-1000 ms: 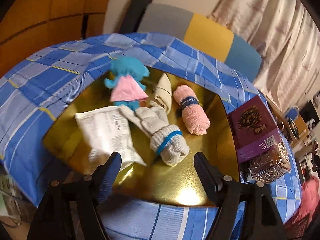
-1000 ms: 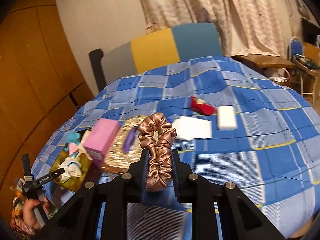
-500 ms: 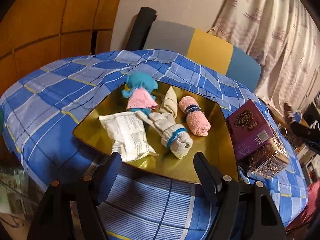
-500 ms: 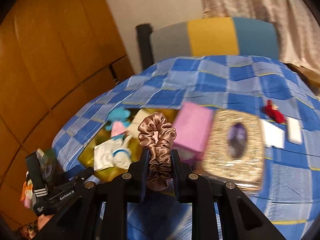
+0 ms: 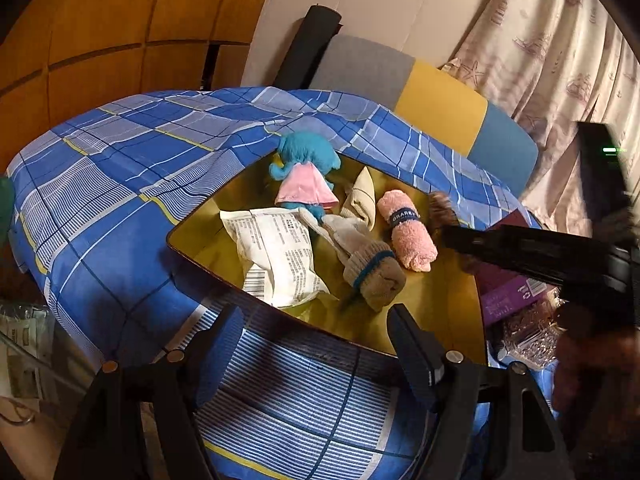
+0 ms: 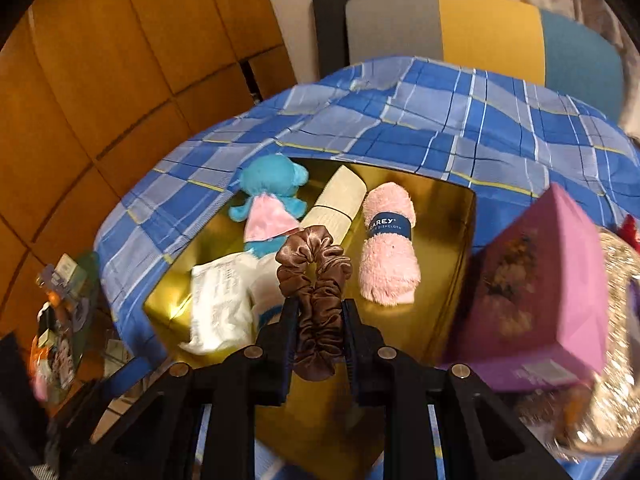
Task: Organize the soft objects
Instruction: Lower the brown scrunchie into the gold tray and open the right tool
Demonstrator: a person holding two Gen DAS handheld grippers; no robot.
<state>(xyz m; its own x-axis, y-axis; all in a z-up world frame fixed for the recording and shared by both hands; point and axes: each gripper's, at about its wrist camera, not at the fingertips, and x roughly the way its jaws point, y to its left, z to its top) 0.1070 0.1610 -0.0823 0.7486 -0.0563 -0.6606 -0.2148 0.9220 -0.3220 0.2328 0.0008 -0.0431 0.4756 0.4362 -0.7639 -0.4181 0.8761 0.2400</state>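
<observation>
My right gripper (image 6: 318,316) is shut on a brown satin scrunchie (image 6: 316,280) and holds it above the gold tray (image 6: 440,208). The tray holds a blue plush toy (image 6: 272,184), a cream roll (image 6: 340,200), a pink rolled cloth (image 6: 386,248), a white packet (image 6: 218,312) and a grey sock (image 5: 368,264). In the left wrist view the tray (image 5: 440,304) lies ahead, with the right gripper reaching in from the right; the scrunchie (image 5: 440,210) shows at its tip. My left gripper (image 5: 320,344) is open and empty, near the tray's front edge.
A purple box (image 6: 552,280) and a glittery container (image 6: 616,360) stand right of the tray. A blue plaid cloth (image 5: 120,184) covers the table. A chair (image 6: 480,24) stands behind. Clutter (image 6: 60,320) lies off the table's left edge.
My right gripper has swung left with the scrunchie, from over the cloth to above the gold tray. My left gripper has drawn back from the tray and stays open.
</observation>
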